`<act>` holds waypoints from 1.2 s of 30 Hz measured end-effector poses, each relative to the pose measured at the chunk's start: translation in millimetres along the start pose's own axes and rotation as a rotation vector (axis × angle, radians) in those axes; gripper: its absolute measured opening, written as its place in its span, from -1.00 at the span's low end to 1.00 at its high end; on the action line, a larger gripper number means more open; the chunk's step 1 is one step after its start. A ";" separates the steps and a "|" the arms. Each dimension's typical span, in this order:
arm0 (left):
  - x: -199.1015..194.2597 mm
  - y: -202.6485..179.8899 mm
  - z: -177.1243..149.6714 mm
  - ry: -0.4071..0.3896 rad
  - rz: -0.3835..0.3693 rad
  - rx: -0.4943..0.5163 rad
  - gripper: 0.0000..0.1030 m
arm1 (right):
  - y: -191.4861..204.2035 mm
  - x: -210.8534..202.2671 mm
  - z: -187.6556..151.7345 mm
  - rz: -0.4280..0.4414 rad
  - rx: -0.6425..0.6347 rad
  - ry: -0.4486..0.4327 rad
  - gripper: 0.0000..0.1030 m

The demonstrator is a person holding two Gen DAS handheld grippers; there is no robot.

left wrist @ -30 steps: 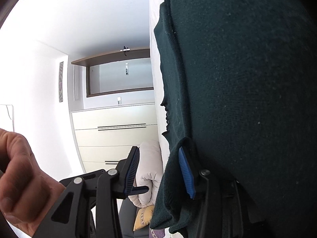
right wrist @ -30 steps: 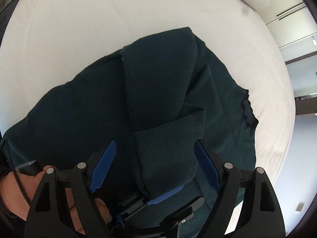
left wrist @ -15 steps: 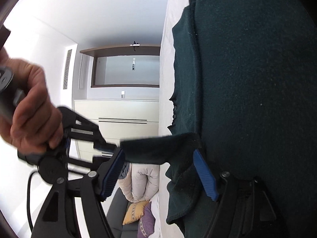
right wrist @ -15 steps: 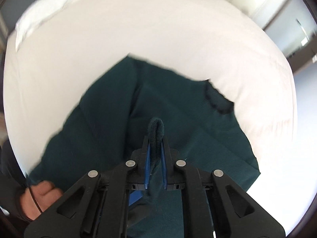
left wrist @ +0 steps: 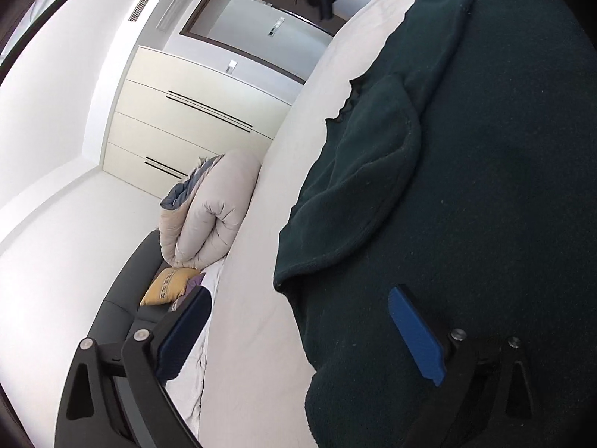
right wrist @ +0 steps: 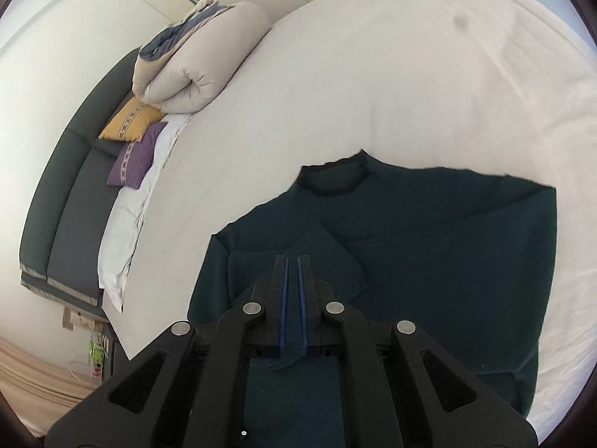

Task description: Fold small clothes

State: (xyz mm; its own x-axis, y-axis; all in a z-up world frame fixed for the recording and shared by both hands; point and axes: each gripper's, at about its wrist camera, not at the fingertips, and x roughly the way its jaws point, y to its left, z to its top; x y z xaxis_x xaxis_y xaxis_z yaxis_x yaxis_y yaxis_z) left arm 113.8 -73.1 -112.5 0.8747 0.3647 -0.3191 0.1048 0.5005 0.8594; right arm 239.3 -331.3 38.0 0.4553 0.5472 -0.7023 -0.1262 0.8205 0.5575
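Note:
A dark green sweater (right wrist: 447, 261) lies flat on the white bed (right wrist: 373, 74), with its black-edged neckline (right wrist: 332, 183) pointing away from me. My right gripper (right wrist: 292, 261) hovers over the sweater's left side, shut on a strip of its sleeve cloth that shows between the blue pads. In the left wrist view the sweater (left wrist: 466, 186) fills the right half, one sleeve (left wrist: 365, 171) folded over its body. My left gripper (left wrist: 300, 293) straddles the sweater's edge with its jaws opening wide, and the pads press on nothing.
A rolled beige duvet (right wrist: 197, 63) sits at the head of the bed beside a yellow cushion (right wrist: 130, 121) and a purple cushion (right wrist: 134, 160). A dark padded headboard (right wrist: 63, 194) runs behind them. Cream wardrobe drawers (left wrist: 186, 119) stand past the bed.
My right gripper closed on the sleeve cloth and swung round over the sweater. My left gripper let go of the sweater's edge, opened wide, rolled and drew back.

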 end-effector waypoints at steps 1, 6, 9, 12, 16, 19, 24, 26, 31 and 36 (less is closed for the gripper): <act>-7.6 -6.8 -6.1 -0.018 0.007 0.026 0.92 | -6.2 1.8 -5.7 -0.001 -0.006 -0.006 -0.90; -31.6 -41.6 -3.0 -0.253 0.150 0.377 1.00 | 15.4 -4.0 -31.9 0.153 -0.076 -0.007 -0.76; -36.5 -65.2 -1.5 -0.377 0.264 0.616 1.00 | 57.6 -39.6 -43.6 0.338 -0.134 -0.048 -0.68; -34.2 -73.5 5.3 -0.408 0.300 0.732 1.00 | 104.6 -95.2 -49.0 0.482 -0.184 -0.108 -0.60; -16.5 -77.2 21.5 -0.320 0.293 0.762 1.00 | 155.5 -170.3 -67.0 0.551 -0.240 -0.231 0.83; -2.5 -69.4 32.2 -0.255 0.278 0.699 1.00 | 172.3 -206.7 -84.9 0.560 -0.289 -0.310 0.84; 17.3 -21.7 28.3 -0.080 0.136 0.411 1.00 | 166.9 -195.0 -92.8 0.331 -0.397 -0.343 0.86; 23.1 10.7 19.1 -0.008 0.040 0.225 1.00 | 147.7 -163.2 -82.2 0.263 -0.382 -0.284 0.86; 40.5 89.7 -22.6 0.120 -0.189 -0.245 1.00 | 59.8 -31.2 -35.4 0.052 -0.219 -0.090 0.82; 41.0 120.0 -58.1 0.112 -0.380 -0.537 1.00 | 4.7 72.9 -18.8 -0.148 -0.204 0.076 0.49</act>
State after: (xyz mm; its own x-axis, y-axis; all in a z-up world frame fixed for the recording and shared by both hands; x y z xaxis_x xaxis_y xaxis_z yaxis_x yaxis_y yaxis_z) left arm 134.7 47.5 -45.7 0.7658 0.1512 -0.6250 0.1202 0.9212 0.3700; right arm 255.3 -284.4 -18.9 0.4154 0.4229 -0.8054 -0.2413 0.9049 0.3507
